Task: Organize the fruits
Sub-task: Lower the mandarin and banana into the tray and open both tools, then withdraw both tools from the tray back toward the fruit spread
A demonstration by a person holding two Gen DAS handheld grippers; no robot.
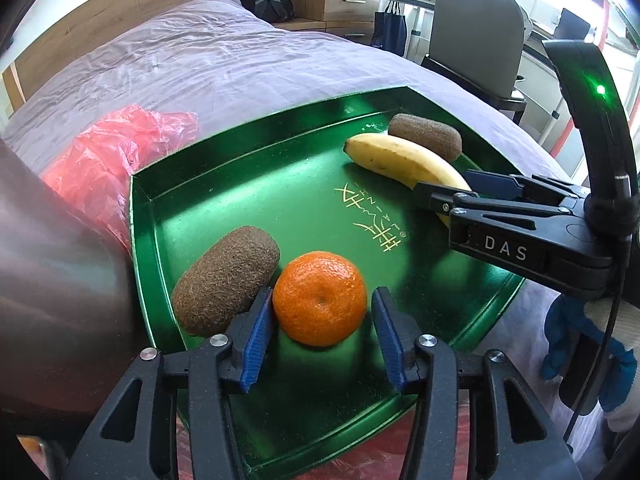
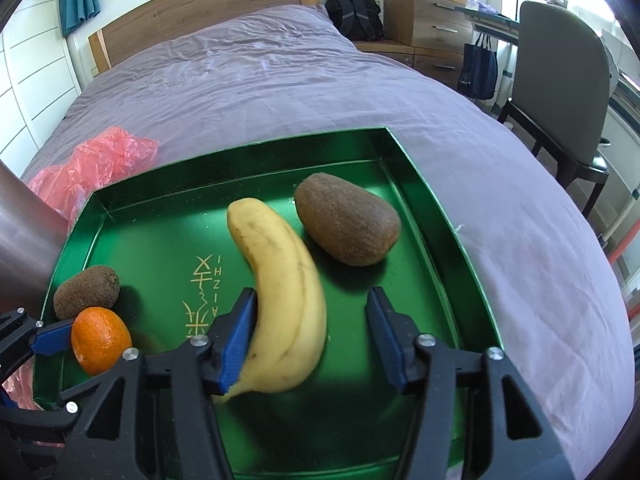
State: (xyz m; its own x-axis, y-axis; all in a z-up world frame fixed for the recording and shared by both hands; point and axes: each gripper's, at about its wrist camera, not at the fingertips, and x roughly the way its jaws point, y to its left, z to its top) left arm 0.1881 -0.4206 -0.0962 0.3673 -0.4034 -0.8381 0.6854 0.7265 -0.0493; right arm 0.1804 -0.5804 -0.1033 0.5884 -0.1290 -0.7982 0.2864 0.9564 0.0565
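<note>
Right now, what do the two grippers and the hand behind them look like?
Both grippers, the left gripper and the right gripper, are black plastic frames with ribbed blue finger pads and silver screws. The right one bears white "DAS" lettering, a green light and a thin black cable. The hand wears a white and blue glove.
</note>
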